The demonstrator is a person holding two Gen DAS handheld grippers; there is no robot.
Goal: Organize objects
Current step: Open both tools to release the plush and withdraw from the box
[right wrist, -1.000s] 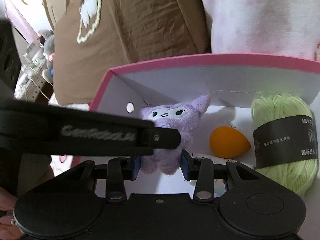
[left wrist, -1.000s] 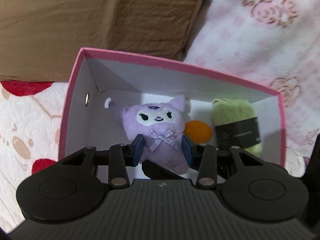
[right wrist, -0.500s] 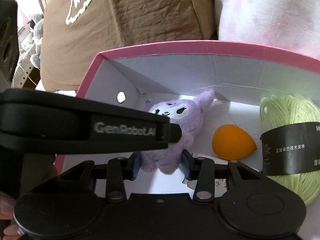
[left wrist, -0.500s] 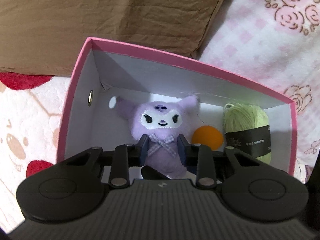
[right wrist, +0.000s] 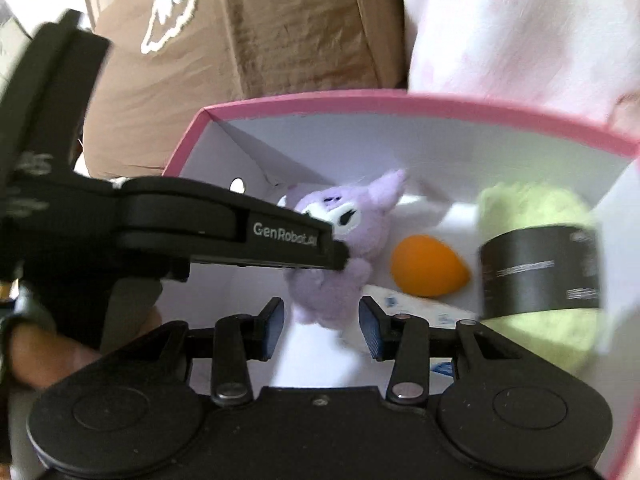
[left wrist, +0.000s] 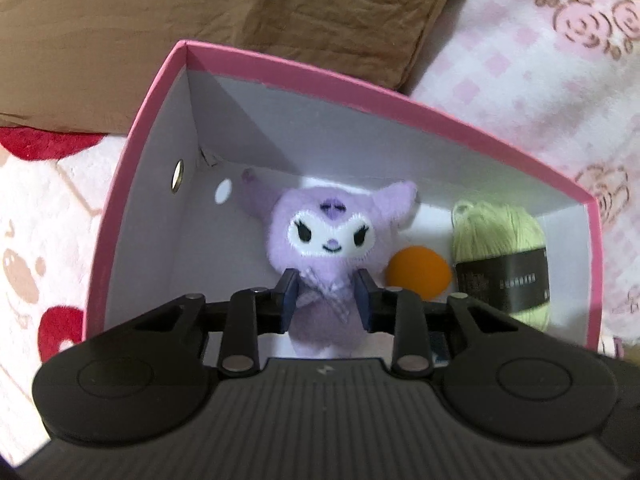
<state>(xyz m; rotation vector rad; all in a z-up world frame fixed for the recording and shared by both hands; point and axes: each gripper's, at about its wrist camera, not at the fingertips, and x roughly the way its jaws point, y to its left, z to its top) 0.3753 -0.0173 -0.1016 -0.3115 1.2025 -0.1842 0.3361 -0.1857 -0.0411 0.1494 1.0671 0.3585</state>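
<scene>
Left wrist view, left to right: white blanket [left wrist: 44,216] with red and tan prints; brown pillow [left wrist: 224,20] across the top; pink box [left wrist: 132,184], white inside, open at the top, a round hole [left wrist: 177,176] in its left wall. Inside, a purple plush [left wrist: 332,240] upright near the middle, face toward the camera, ears spread. Left tool [left wrist: 325,304] pinching plush at the body, blue pads [left wrist: 289,300] pressed into the fur on both sides, just under the bow. Just right of plush, an orange egg-shaped sponge [left wrist: 418,274] on the box floor, touching or nearly touching plush. Further right, green yarn [left wrist: 500,236] with a black band, against the right wall. Pink checked blanket [left wrist: 540,72] with rose prints beyond the box at right.

Right wrist view, left to right: a hand [right wrist: 52,352] at the lower left edge; left tool [right wrist: 340,256] reaching in from the left, tip buried in plush [right wrist: 332,284]. Right tool [right wrist: 322,320] spread, pads either side of plush's lower end, small gaps visible, not pressing. Sponge [right wrist: 428,270] next, then yarn [right wrist: 536,208] close to the lens and blurred. Box rim [right wrist: 360,102] across the middle.
</scene>
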